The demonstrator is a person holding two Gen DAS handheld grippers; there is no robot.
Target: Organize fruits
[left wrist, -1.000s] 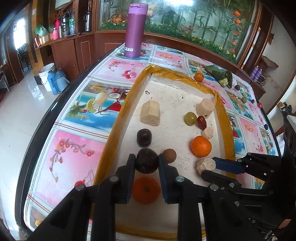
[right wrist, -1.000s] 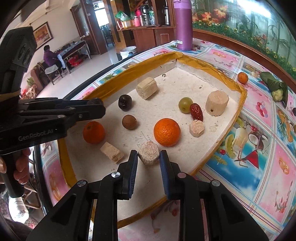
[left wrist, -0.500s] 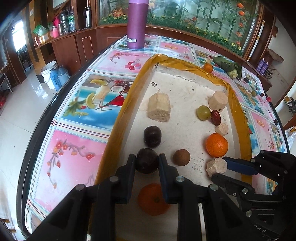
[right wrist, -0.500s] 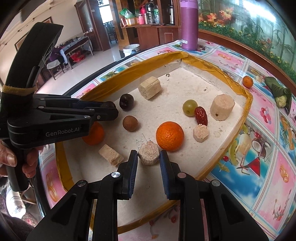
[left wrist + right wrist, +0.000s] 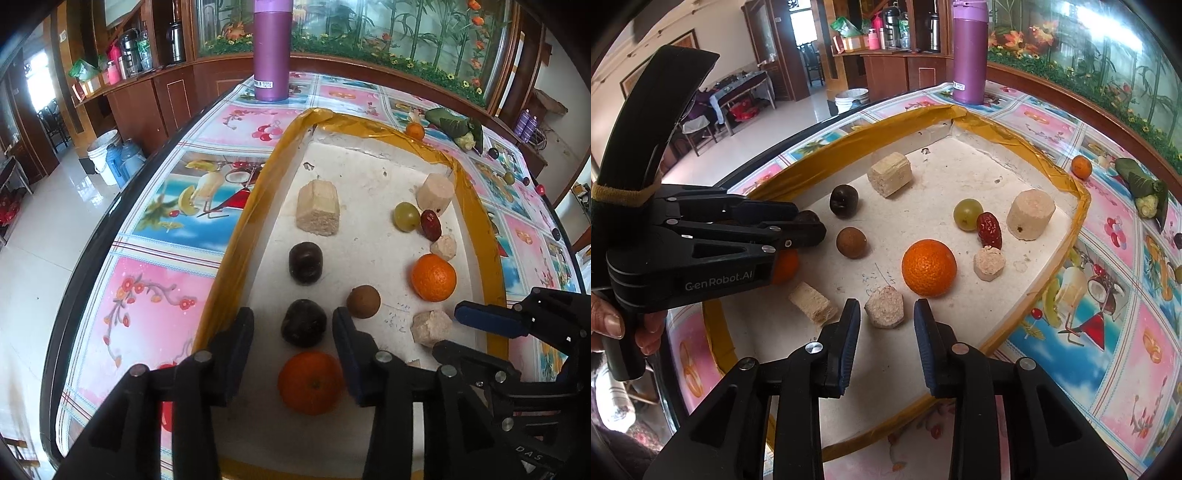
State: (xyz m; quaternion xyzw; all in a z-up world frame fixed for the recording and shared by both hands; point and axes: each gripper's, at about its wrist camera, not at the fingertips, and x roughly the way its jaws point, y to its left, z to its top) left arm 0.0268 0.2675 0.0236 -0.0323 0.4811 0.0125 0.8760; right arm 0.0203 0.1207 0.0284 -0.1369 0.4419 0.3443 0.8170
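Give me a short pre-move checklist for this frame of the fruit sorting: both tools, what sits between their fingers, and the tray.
1. Left tool clear of the dark fruit: ok; jaws are opening, gaps show on both sides.
2. Dark fruit resting on the tray floor: ok, it sits just ahead of the small orange.
3. Right tool clear of the hexagonal block: ok; jaws opening, neither pad presses on it.
4. Block lying flat in the tray: ok.
5. Room between the two tools: ok, apart in both views.
6. Fruits grouped apart from blocks: not ok, they are mixed across the tray.
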